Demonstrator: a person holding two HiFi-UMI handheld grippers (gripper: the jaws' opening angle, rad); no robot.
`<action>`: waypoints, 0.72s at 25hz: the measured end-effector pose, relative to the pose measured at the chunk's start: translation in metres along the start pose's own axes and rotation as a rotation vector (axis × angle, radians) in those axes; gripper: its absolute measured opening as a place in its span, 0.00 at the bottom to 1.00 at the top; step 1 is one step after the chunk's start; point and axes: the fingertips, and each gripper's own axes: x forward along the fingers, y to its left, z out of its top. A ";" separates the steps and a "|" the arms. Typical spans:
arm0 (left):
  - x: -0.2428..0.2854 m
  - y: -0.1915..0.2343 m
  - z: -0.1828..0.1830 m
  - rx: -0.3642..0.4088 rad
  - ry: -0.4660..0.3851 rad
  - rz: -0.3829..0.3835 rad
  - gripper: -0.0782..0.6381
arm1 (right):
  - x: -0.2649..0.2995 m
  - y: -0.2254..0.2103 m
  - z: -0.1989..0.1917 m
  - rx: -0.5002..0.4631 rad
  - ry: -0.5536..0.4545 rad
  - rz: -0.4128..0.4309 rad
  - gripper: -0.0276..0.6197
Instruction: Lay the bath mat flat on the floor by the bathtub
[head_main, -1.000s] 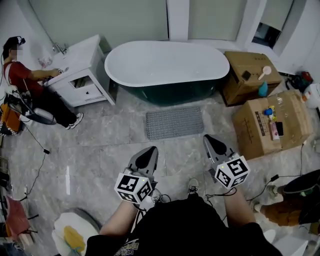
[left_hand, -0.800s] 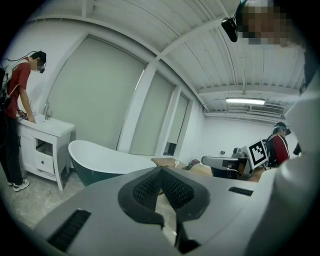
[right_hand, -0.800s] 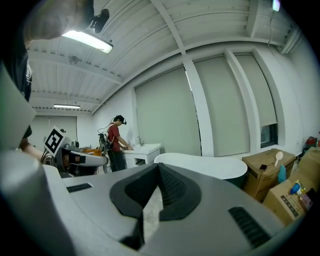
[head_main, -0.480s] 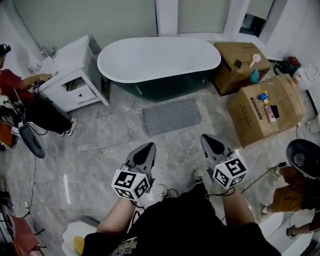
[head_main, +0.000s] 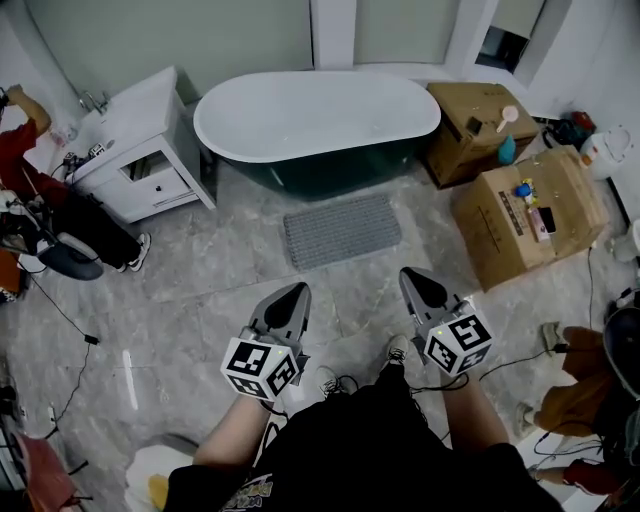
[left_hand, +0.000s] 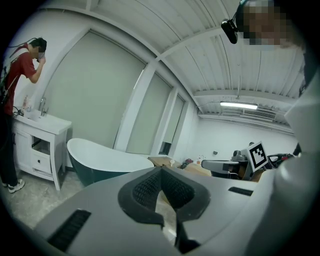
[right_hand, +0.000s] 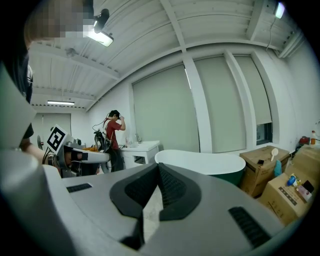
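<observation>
The bath mat (head_main: 342, 231) lies flat on the floor just in front of the bathtub (head_main: 315, 115), in the same spot against the tub as a second ago. Both sit slightly higher and further left in the head view than they did then. The left gripper (head_main: 295, 291) and right gripper (head_main: 411, 276) hover well short of the mat on the side away from the bathtub, each with its jaws closed tip to tip on nothing, as before. Left of the bathtub, by the white vanity (head_main: 140, 140), the person in red (head_main: 22, 142) no longer rests a hand on its top; the arm is now raised. The cardboard boxes (head_main: 525, 225) stay right of the bathtub.
</observation>
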 end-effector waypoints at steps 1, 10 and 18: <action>-0.001 0.001 0.000 -0.002 0.000 0.001 0.13 | 0.001 0.001 0.000 0.000 0.001 0.001 0.07; 0.000 -0.006 -0.004 0.002 0.007 0.003 0.13 | -0.004 -0.003 -0.004 0.010 -0.001 0.000 0.07; 0.001 -0.019 -0.004 0.007 0.005 -0.002 0.13 | -0.013 -0.006 -0.005 0.016 -0.009 -0.002 0.07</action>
